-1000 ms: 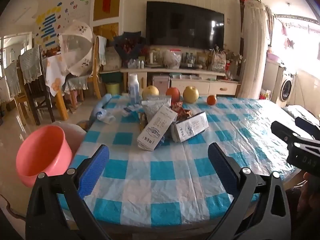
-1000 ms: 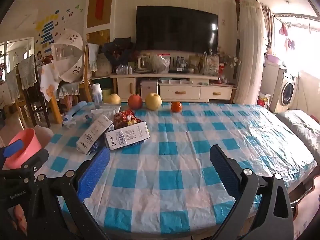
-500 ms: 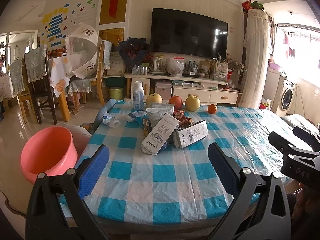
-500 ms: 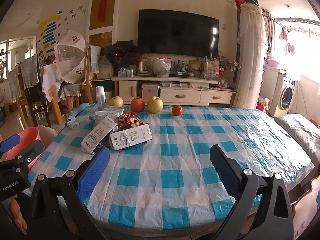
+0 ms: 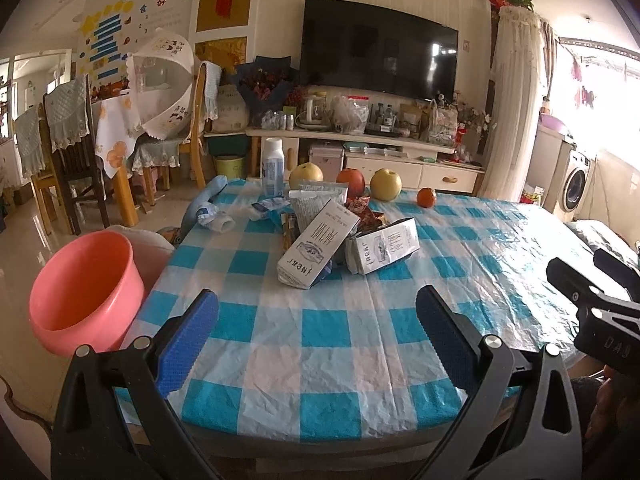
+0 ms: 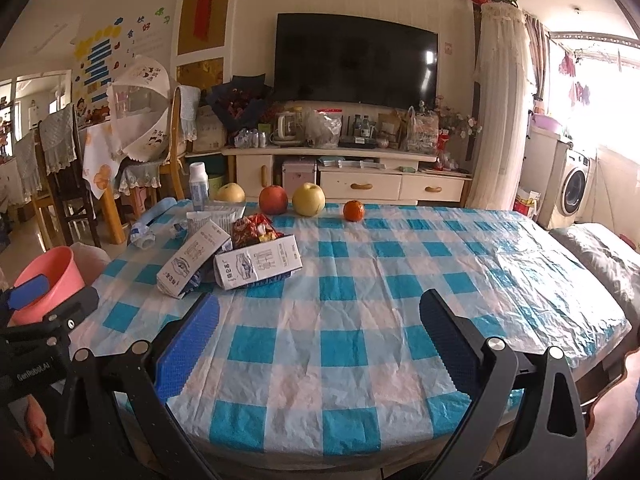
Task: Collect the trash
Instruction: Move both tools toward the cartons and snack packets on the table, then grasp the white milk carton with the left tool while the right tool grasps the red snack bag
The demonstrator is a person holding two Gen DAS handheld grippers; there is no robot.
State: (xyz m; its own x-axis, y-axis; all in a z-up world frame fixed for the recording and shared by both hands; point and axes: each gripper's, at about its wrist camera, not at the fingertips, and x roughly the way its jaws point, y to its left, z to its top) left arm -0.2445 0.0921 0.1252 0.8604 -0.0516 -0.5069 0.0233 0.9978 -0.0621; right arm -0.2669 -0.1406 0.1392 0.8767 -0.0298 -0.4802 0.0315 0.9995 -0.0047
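The trash is heaped on the far-left part of the bench (image 5: 340, 336), ahead of both claws and well apart from them. Nearest in the heap lie two white cartons. The left carton (image 5: 318, 249) is propped at a slant on the wrappers beneath it, its long axis running from near-left up to far-right in the left wrist view. The right carton (image 5: 383, 245) lies on its side just beside it, its long axis roughly crosswise to the left claw's line of sight. Behind them a red snack wrapper (image 5: 366, 211), a silvery pouch (image 5: 316, 202) and a crumpled blue-white wrapper (image 5: 267, 207) are seen.

The left claw (image 5: 316, 338) is held wide open over the near edge of the bench, with nothing between its pads; the heap lies almost straight ahead of it. The right claw (image 6: 318, 342) is likewise spread wide and empty, and from it the heap lies ahead and to the left. The left claw is therefore judged the nearer and better lined up, with the slanted carton first in its path.

A pink bucket (image 5: 82, 288) stands off the left edge of the bench, close to the left claw; it is taken to be the likely bin. Fruit is lined up behind the heap: a yellow pear (image 5: 306, 176), a red apple (image 5: 351, 182), a second pear (image 5: 385, 185) and an orange (image 5: 426, 197), with a white bottle (image 5: 273, 167) beside them. These are judged not to be trash and should be left unknocked. Nothing stands between the claws and the cartons.
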